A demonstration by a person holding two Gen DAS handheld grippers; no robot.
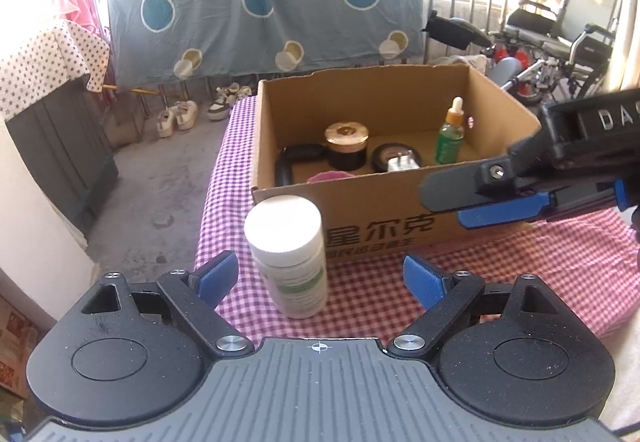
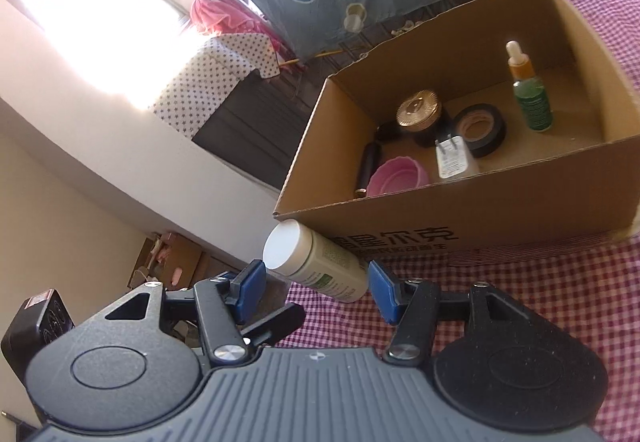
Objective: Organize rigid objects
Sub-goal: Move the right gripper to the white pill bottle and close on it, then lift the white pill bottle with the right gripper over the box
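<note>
The bottle (image 1: 290, 254), white with a white cap and a green label, stands upright on the checked cloth (image 1: 520, 266) just in front of the box (image 1: 372, 210), near the table's left edge. The cloth, red-and-white squares, covers the table; beyond its edge lies a bare concrete floor with shoes (image 1: 178, 116) along the far rail. A grey sheet (image 1: 264, 2) with blue circles and red triangles hangs behind, and a wheelchair (image 1: 560, 30) sits at the far right. Bright daylight washes out the window side.

Inside the open cardboard box stand a dropper bottle (image 1: 451, 132) and a gold-lidded jar (image 1: 346, 146), with a tape roll (image 2: 480, 128), a white plug (image 2: 454, 156), a pink dish (image 2: 398, 176) and a black tube (image 2: 368, 168).

The left gripper (image 1: 320, 276) is spread wide, its blue pads on either side of the bottle without touching it. The right gripper (image 2: 316, 284) is partly open; in its own view the bottle lies between its pads, with no contact visible, and the grip is empty.
</note>
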